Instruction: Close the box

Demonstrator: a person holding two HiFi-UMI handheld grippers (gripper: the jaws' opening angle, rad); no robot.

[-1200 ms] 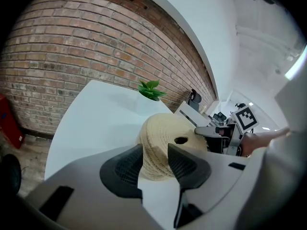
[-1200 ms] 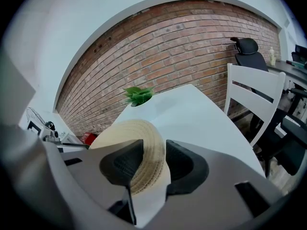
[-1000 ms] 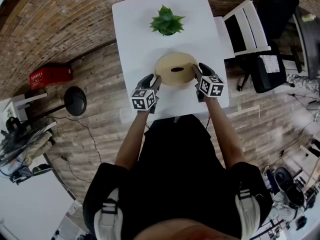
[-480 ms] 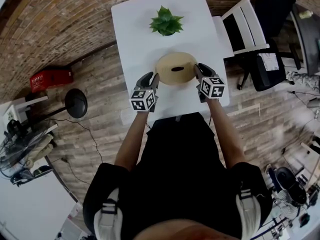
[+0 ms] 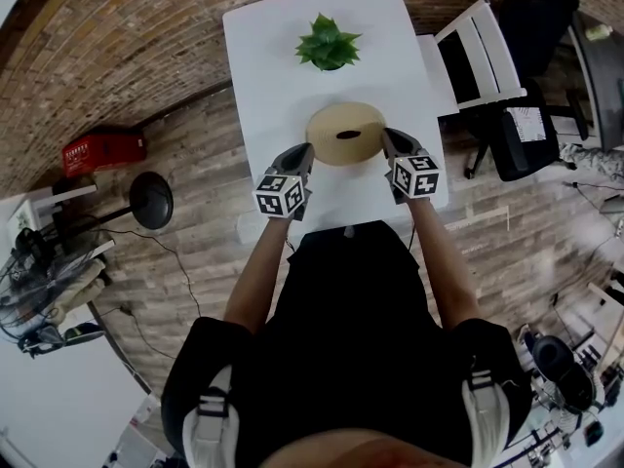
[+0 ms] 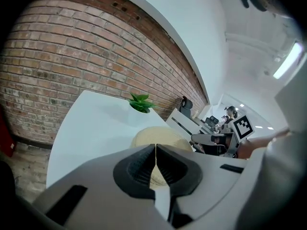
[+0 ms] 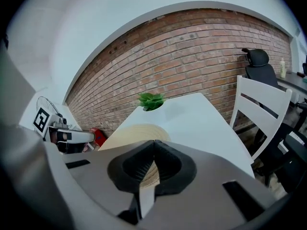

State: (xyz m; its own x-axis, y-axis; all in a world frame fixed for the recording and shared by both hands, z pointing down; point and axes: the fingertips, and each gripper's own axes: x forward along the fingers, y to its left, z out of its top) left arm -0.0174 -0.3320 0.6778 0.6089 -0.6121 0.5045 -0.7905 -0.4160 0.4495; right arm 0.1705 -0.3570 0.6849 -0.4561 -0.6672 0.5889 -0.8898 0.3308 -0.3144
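**Both grippers closed and empty, one on each side of the box**

1. Left gripper (image 5: 304, 151): positioned just left of the box (image 5: 345, 133), at its near-left edge. The ribbed pads (image 6: 138, 166) are pressed together along their full length with nothing between them. Contact between the jaw tips and the box wall cannot be confirmed.
2. Box: round, tan, standing on the white table (image 5: 268, 76). Its upper face is flat and unbroken. A dark oval mark shows on the side wall facing the person.
3. Plant (image 5: 328, 42): green, leafy, located behind the box and well apart from it.
4. Right gripper (image 5: 386, 136): positioned just right of the box, at its near-right edge. Its pads (image 7: 129, 169) meet with nothing clamped. Contact with the box cannot be confirmed.
5. White chair (image 5: 478, 52): stands right of the box, beyond the table edge.
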